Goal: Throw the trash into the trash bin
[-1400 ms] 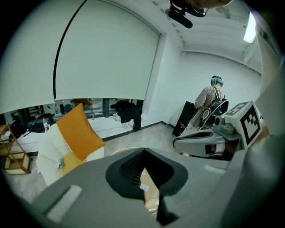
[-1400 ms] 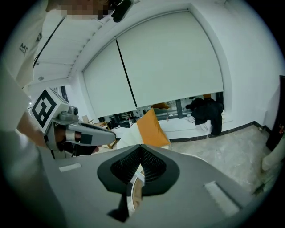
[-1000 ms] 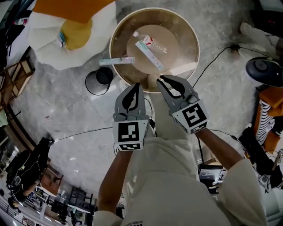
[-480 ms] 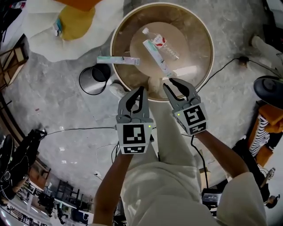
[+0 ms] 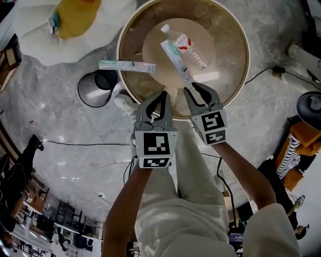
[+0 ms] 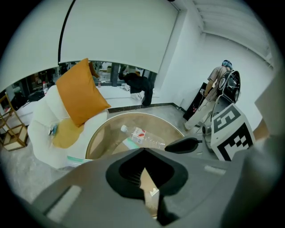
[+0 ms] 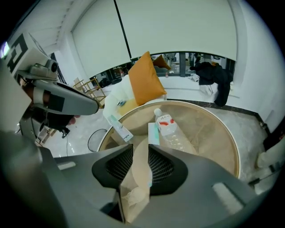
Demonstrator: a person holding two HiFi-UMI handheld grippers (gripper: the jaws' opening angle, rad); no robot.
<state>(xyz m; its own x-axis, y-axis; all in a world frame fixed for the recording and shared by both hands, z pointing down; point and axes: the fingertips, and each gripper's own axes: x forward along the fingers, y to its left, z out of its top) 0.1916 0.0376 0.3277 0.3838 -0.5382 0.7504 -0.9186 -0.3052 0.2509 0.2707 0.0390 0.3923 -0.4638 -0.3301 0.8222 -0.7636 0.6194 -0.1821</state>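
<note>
A clear plastic bottle (image 5: 188,47) (image 7: 171,129) and a green-white carton (image 5: 176,62) (image 7: 152,133) lie on the round brown table (image 5: 235,75). A second carton (image 5: 126,66) (image 7: 119,126) overhangs the table's left rim. The black wire trash bin (image 5: 95,89) (image 7: 95,140) stands on the floor left of the table. My left gripper (image 5: 161,94) (image 6: 143,151) is shut and empty at the near rim. Beside it, my right gripper (image 5: 193,88) (image 7: 141,149) is open by a narrow gap with nothing in it, just short of the first carton.
My beige shoe (image 5: 173,94) shows between the two grippers, under the table's near rim. A white cushion with an orange pillow (image 5: 75,15) lies behind the bin. Cables (image 5: 75,145) run over the grey floor. Dark gear (image 5: 311,105) stands at the right.
Both grippers have come forward to the table's near rim, and the table and bin have shifted in the head view. Nothing has been taken hold of.
</note>
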